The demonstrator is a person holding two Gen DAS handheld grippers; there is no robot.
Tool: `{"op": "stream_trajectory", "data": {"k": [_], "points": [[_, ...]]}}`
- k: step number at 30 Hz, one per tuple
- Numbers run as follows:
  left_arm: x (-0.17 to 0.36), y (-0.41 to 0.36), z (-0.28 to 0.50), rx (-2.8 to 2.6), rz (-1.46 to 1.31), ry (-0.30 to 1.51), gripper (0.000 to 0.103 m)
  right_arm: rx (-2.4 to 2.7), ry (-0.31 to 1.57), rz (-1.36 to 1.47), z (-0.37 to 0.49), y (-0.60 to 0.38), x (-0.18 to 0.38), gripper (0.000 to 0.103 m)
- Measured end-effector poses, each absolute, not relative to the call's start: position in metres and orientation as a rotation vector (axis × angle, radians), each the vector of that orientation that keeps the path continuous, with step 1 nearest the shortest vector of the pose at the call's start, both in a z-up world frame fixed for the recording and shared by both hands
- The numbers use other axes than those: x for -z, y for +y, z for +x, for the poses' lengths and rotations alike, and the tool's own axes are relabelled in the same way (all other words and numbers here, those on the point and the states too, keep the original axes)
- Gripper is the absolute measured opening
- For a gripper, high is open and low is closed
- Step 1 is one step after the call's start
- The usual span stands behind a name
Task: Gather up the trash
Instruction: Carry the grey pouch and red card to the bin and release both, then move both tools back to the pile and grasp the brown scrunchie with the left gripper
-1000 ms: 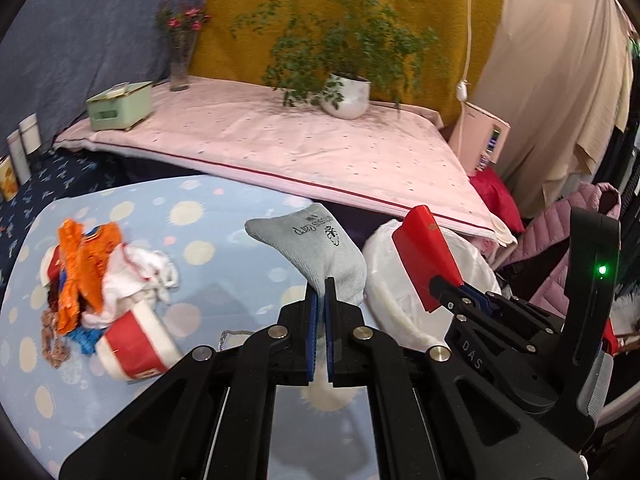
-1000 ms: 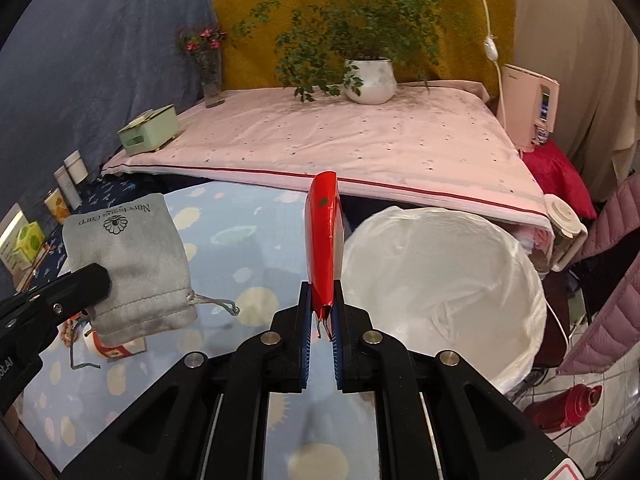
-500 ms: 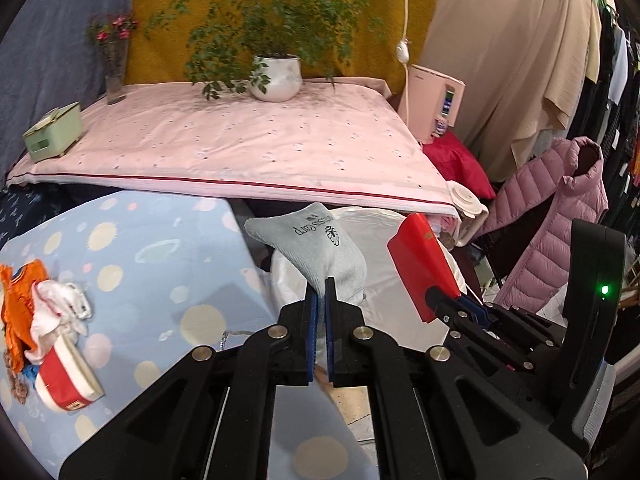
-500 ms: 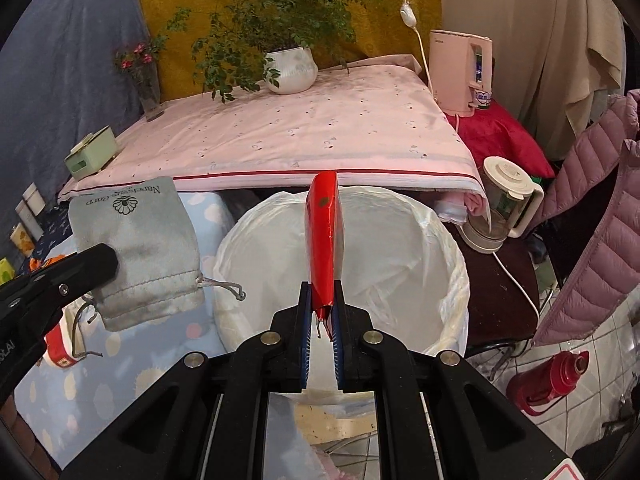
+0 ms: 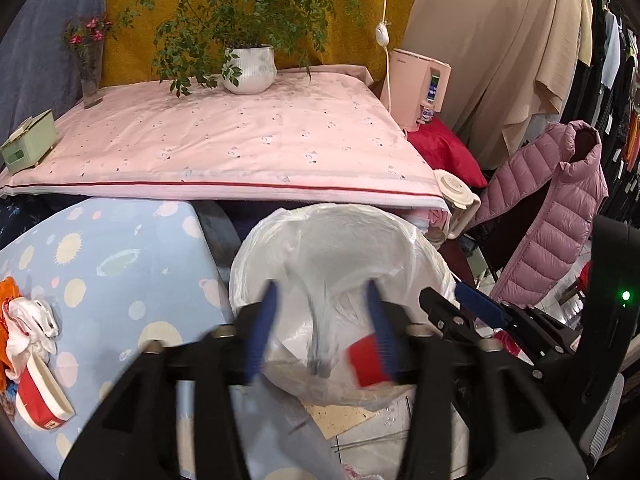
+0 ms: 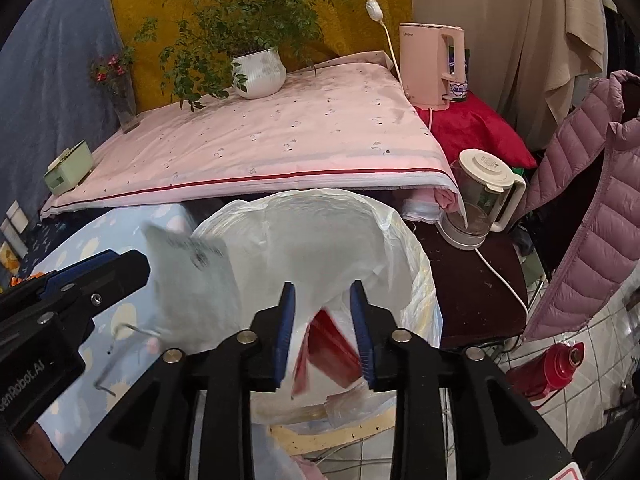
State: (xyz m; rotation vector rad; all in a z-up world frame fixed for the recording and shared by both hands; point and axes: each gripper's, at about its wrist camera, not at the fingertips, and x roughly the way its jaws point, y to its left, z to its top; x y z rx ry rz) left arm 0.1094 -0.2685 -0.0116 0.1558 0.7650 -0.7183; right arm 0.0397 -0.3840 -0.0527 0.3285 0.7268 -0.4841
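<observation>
Trash is dropping into the bin at this moment: the grey pouch [image 6: 192, 280] hangs blurred over the near-left rim of the white bag-lined bin [image 6: 416, 264], clear of the left gripper [image 5: 320, 328], whose jaws are opening with nothing pressed between them. The red wrapper [image 6: 328, 348] is falling between the pads of the right gripper [image 6: 322, 332], whose jaws are also opening; the pads no longer touch it, and it is already inside the mouth of the bag. In the left wrist view the same wrapper shows as a red smear low in the bin, beside the right-hand finger.

So the step in hand is the release, and it looks nearly done for both pieces, though the pouch is close to the rim and could catch on it.

More trash waits at the left edge of the blue spotted table [image 5: 120, 264]: a red and white paper cup [image 5: 40, 392] lying on its side, touching a heap of white and orange scraps [image 5: 24, 320]. The next move calls for swinging both grippers, jaws apart, back to that edge, and closing on the cup and on a piece of the heap.
</observation>
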Motion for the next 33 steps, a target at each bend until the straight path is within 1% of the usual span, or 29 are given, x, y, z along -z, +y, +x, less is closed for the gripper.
{"op": "stream_trajectory", "data": {"k": [5, 12, 18, 21, 25, 29, 33], "points": [[0.011, -0.267, 0.113, 0.707, 0.162, 0.754, 0.052, 0.501, 0.718, 0.338, 0.035, -0.388, 0.05, 0.044], [0.013, -0.246, 0.119, 0.661, 0.134, 0.771, 0.053, 0.488, 0.709, 0.329, 0.032, -0.375, 0.043, 0.055], [0.014, -0.205, 0.123, 0.578, 0.094, 0.774, 0.063, 0.439, 0.708, 0.297, 0.038, -0.346, 0.035, 0.061], [0.014, -0.177, 0.126, 0.518, 0.069, 0.771, 0.071, 0.406, 0.705, 0.282, 0.043, -0.326, 0.031, 0.065], [0.013, -0.133, 0.134, 0.437, 0.029, 0.776, 0.073, 0.348, 0.712, 0.253, 0.053, -0.295, 0.027, 0.07], [0.014, -0.089, 0.137, 0.351, 0.011, 0.766, 0.083, 0.276, 0.717, 0.222, 0.064, -0.257, 0.024, 0.076], [0.019, -0.039, 0.14, 0.261, -0.006, 0.763, 0.083, 0.202, 0.73, 0.187, 0.076, -0.217, 0.024, 0.08]]}}
